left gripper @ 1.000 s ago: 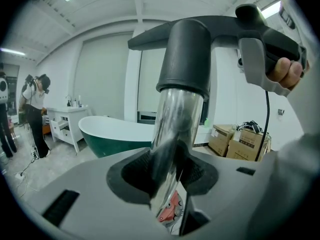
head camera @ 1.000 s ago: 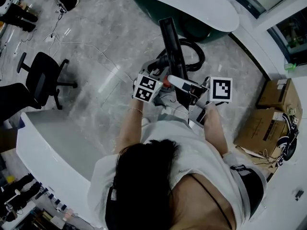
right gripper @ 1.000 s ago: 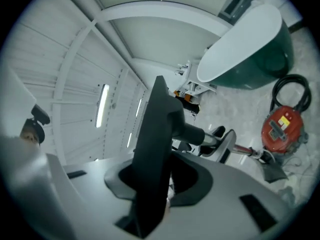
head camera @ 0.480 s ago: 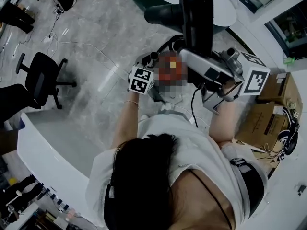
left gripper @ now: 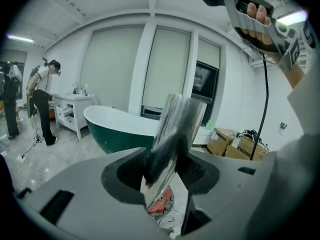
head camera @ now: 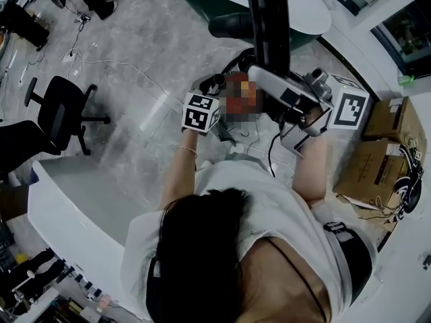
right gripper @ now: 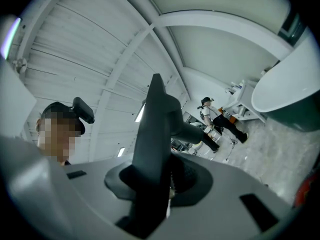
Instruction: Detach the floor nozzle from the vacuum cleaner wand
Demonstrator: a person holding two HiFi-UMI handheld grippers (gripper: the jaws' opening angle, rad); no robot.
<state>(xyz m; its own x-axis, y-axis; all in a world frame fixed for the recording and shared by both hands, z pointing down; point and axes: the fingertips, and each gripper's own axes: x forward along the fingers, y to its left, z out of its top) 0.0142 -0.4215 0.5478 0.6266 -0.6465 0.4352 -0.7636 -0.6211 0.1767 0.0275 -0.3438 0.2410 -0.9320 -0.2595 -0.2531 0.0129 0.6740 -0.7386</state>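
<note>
Standing on a grey marbled floor [head camera: 135,59], a person holds one gripper in each hand, and the floor nozzle [head camera: 267,19] is off the wand [left gripper: 172,129].

The right gripper [right gripper: 160,179] is clamped on the black floor nozzle. Its jaws are closed on the flat body edge-on, and the nozzle's round neck sticks out to one side beyond them. In the head view the nozzle stands tall and close to the camera, above both grippers. In the left gripper view its dark end shows at the top edge, next to the right hand [left gripper: 257,24] wrapped around the gripper handle.

The left gripper [left gripper: 167,171] sits lower and has the shiny chrome wand between its jaws. The jaws are opening, though the pads lie against the wand's sides. The wand looks blurred and leans slightly. Its upper end stands free, well below the nozzle and apart from it. Something red and white shows on the floor beneath the jaws; I cannot tell what it is.

A green bathtub [left gripper: 117,134] with a white rim stands beyond the wand. Cardboard boxes [head camera: 377,160] sit to the person's right. A black office chair [head camera: 64,110] stands to the left. Another person [left gripper: 42,99] stands by a white cabinet [left gripper: 70,111] in the background.
</note>
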